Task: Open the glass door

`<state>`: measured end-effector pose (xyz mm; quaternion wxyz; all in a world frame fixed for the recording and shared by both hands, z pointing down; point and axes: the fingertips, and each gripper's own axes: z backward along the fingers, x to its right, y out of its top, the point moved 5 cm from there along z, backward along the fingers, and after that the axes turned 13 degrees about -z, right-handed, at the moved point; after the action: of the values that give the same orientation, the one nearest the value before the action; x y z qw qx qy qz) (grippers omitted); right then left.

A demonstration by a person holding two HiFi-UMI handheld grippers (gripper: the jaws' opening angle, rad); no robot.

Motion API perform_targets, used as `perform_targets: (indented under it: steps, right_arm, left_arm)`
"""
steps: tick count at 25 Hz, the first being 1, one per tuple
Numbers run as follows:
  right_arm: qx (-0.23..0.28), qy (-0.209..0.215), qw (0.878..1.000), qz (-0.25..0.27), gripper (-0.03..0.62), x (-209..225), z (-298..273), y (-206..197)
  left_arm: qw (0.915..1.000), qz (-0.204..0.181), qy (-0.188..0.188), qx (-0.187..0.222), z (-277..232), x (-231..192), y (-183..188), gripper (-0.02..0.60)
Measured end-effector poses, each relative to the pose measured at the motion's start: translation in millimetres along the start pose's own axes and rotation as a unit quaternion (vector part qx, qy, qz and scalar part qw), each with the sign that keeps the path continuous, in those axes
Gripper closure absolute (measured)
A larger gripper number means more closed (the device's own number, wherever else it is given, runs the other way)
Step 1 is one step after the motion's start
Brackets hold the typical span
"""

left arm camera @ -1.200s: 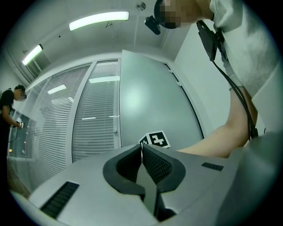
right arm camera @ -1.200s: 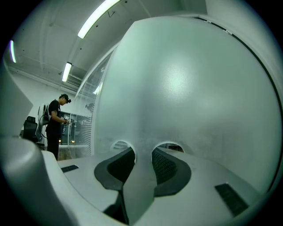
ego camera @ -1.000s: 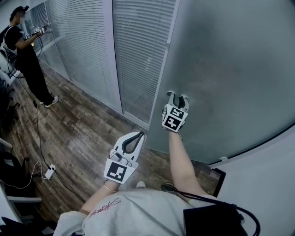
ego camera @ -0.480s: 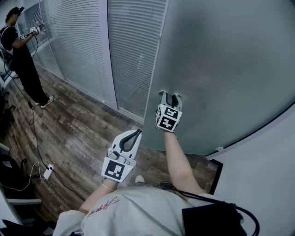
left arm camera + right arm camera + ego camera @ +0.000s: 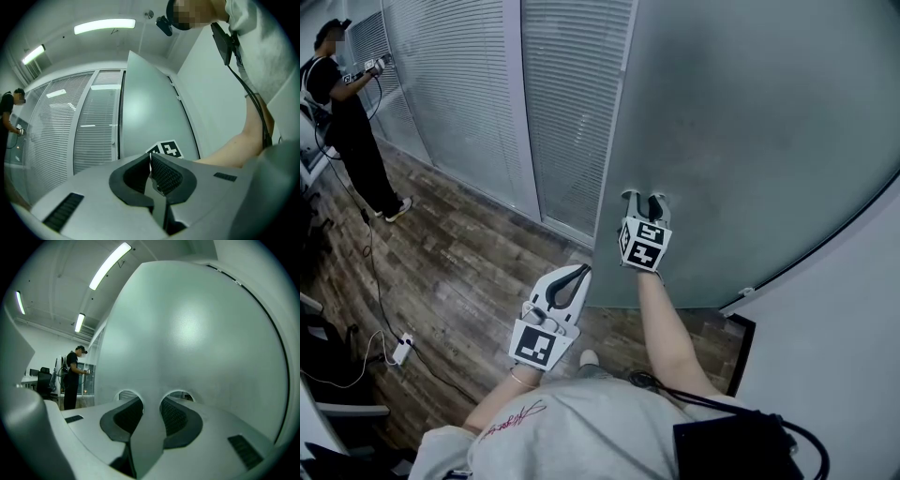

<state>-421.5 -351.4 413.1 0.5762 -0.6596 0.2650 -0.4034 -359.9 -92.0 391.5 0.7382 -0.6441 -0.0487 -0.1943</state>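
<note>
The frosted glass door fills the upper right of the head view, with its free edge standing out from the blind-covered glass wall. My right gripper is held level against the pane, jaws open, both fingertips touching the glass and nothing between them. The right gripper view shows the same: my right gripper stands parted against the door. My left gripper hangs lower and left of the door's edge, shut and empty. In the left gripper view, my left gripper has its pads together, with the door ahead.
A person stands at the far left by the glass wall with blinds. A cable and power strip lie on the wooden floor. A white wall borders the door on the right.
The door's free edge has shifted left in the head view as the pane swung away. Both grippers moved forward with it, the right one staying on the glass.
</note>
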Motion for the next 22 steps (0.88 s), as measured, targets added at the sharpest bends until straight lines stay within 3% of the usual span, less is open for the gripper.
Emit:
perform_targets:
  steps: [22]
  right_arm:
    - [-0.018,0.04,0.999,0.006,0.465,-7,130,1]
  left_arm:
    - [0.997,0.02,-0.072,0.02,79,66,36,0.558]
